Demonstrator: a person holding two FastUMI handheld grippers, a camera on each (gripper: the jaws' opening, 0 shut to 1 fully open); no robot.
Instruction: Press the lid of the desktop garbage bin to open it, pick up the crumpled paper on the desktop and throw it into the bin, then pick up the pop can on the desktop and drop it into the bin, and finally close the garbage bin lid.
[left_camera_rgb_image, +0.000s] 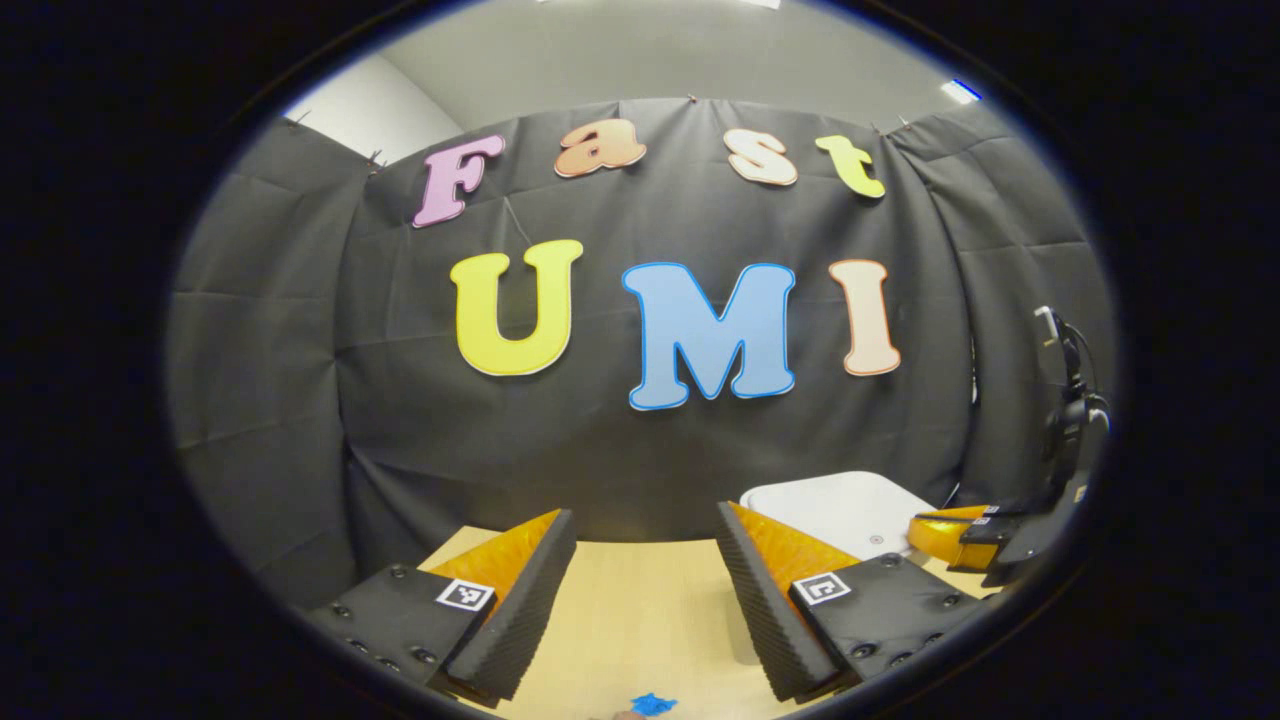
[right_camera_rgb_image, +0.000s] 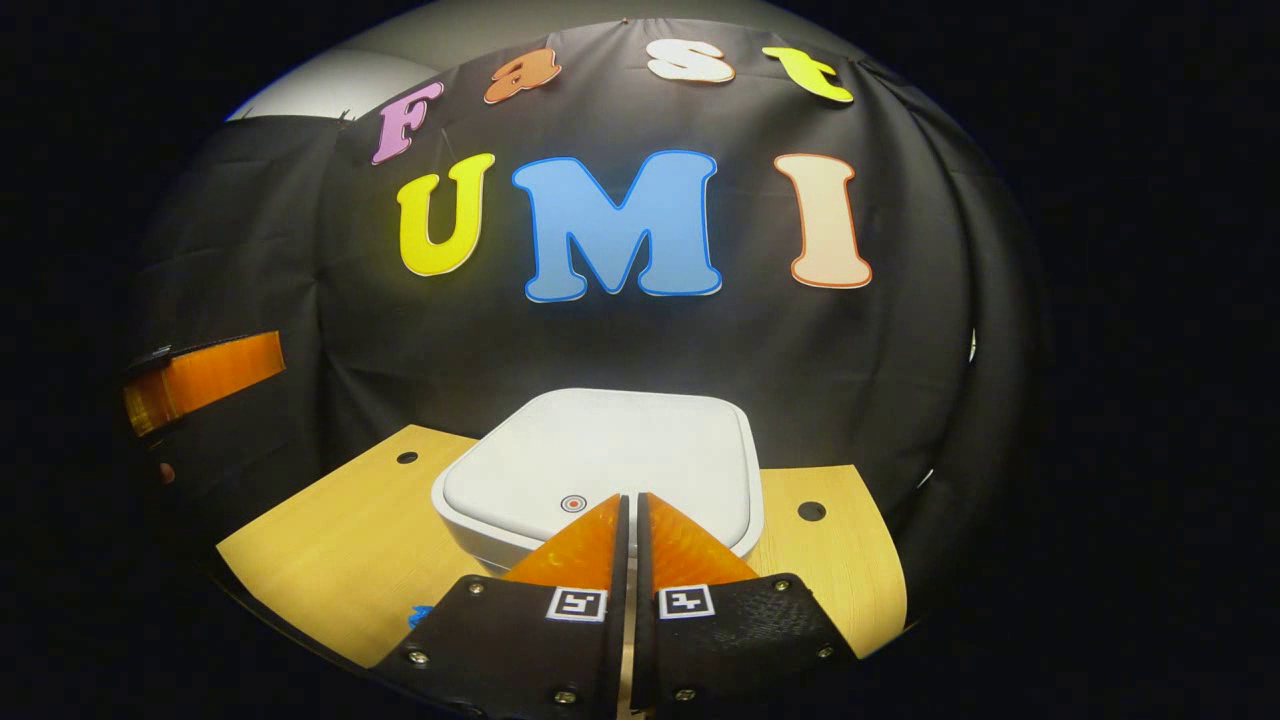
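Right gripper view: white bin lid (right_camera_rgb_image: 600, 455) closed.

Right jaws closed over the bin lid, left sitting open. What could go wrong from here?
1. The right gripper sits just right of the lid's small round mark; pressing off it may not release the lid.
2. The bin stands free on the table; an angled push could slide it.
3. A lid springing up might strike the right gripper hovering over it.
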